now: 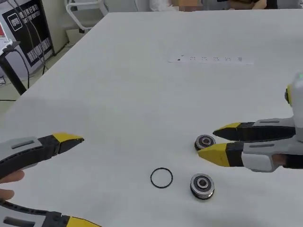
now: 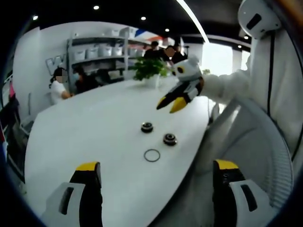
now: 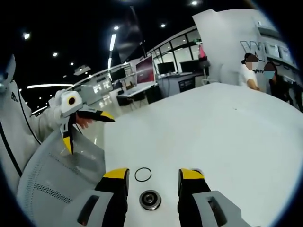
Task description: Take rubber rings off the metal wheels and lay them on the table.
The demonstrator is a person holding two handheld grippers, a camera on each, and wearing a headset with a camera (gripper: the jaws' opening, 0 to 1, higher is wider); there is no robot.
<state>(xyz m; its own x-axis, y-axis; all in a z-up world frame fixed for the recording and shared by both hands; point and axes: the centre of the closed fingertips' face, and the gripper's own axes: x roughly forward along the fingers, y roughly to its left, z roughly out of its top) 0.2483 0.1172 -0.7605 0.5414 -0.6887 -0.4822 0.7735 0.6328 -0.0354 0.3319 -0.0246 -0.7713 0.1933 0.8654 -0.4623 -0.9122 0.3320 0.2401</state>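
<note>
Thin black rubber ring (image 1: 161, 178) lies flat on white table (image 1: 142, 85), just left of near silver metal wheel (image 1: 202, 185); far silver metal wheel (image 1: 204, 142) sits by tips of R gripper (image 3: 154, 176), jaws parted & empty; L gripper (image 1: 83, 180) at left, spread wide, empty.

You can read only a big W (image 3: 248, 47), on the wall (image 3: 222, 33) ahead of your right claw (image 3: 154, 174); the printed strip (image 1: 210, 59) on the desk (image 1: 142, 99) and the black banner (image 1: 28, 28) are illegible.
</note>
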